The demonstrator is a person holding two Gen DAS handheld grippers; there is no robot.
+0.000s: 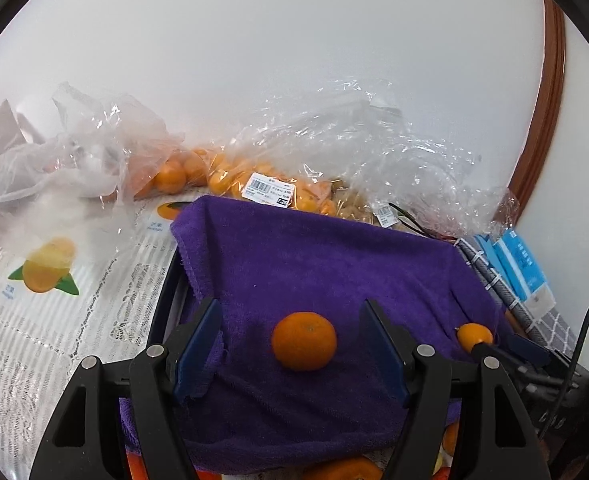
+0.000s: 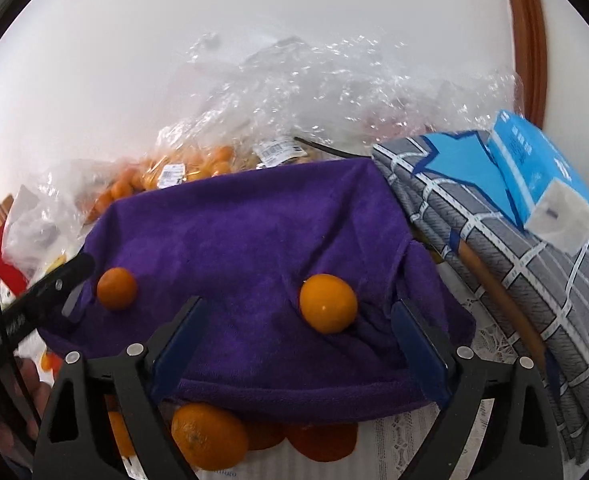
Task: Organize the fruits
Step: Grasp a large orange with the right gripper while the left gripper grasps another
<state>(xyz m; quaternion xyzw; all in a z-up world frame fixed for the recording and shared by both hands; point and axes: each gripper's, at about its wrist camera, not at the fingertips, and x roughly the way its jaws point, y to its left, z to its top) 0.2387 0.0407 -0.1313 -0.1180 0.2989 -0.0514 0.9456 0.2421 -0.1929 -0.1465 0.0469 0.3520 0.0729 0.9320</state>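
A purple towel [image 1: 334, 264] covers a raised black container. One small orange [image 1: 303, 341] lies on it between the fingers of my open left gripper [image 1: 292, 344]. A second small orange [image 1: 474, 336] lies at the towel's right side. In the right wrist view the towel [image 2: 246, 232] holds that orange [image 2: 327, 303] between the fingers of my open right gripper [image 2: 298, 344], and the first orange [image 2: 116, 288] lies to the left beside the left gripper's finger [image 2: 60, 280]. Both grippers hold nothing.
Clear plastic bags of small oranges [image 1: 262, 188] lie behind the towel against the white wall. Larger oranges [image 2: 210, 436] sit on the table below the towel's front edge. A grey checked cloth [image 2: 506, 272] with a blue tissue pack [image 2: 542, 184] lies right. A crumpled bag [image 1: 54, 168] lies left.
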